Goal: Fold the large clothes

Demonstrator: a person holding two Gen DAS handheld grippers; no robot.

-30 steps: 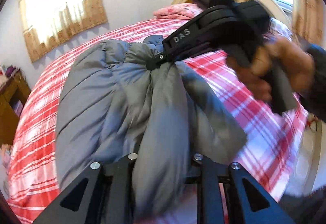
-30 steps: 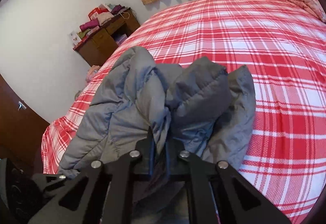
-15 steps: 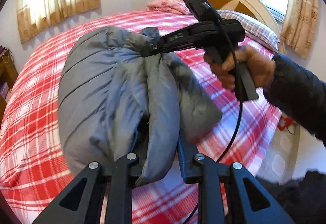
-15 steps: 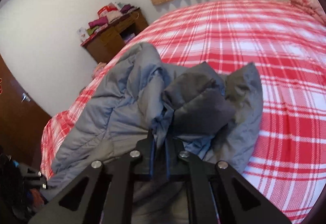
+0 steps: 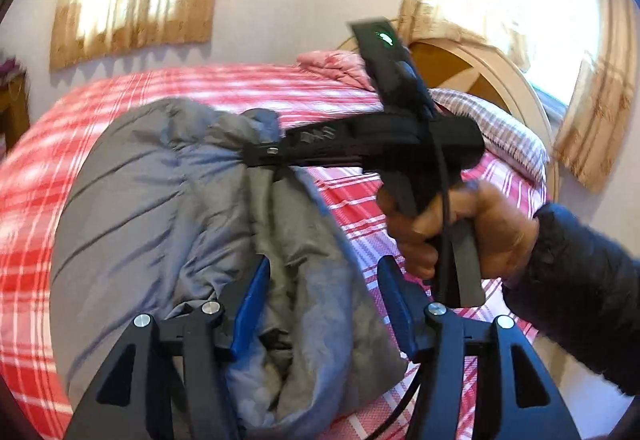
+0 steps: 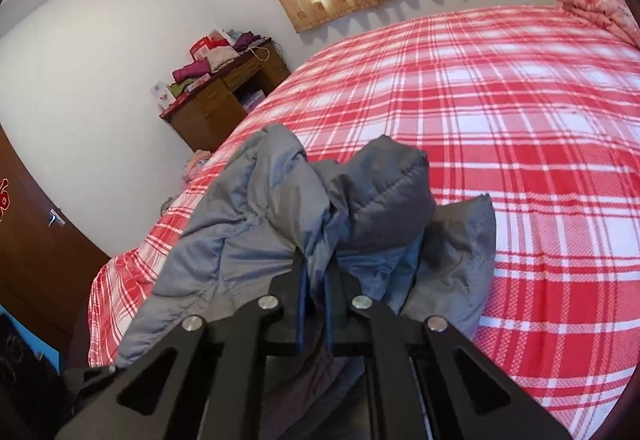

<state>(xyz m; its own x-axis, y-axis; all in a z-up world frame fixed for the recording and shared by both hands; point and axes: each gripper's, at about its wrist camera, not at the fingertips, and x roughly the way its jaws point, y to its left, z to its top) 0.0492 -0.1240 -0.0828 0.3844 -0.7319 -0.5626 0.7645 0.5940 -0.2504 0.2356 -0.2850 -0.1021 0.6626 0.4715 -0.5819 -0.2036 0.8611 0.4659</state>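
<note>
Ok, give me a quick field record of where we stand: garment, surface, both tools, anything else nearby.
garment: grey puffer jacket, bunched and part folded, partly lifted off the bed
surface: bed with red plaid sheet
left tool: open, blue pads either side of a jacket fold, not pinching it
right tool: shut on the jacket's gathered edge; also seen from the left wrist view
right hand: gripping the tool handle
nearby: wooden desk with piled items beside the bed; pink quilt at the bed's head end
</note>
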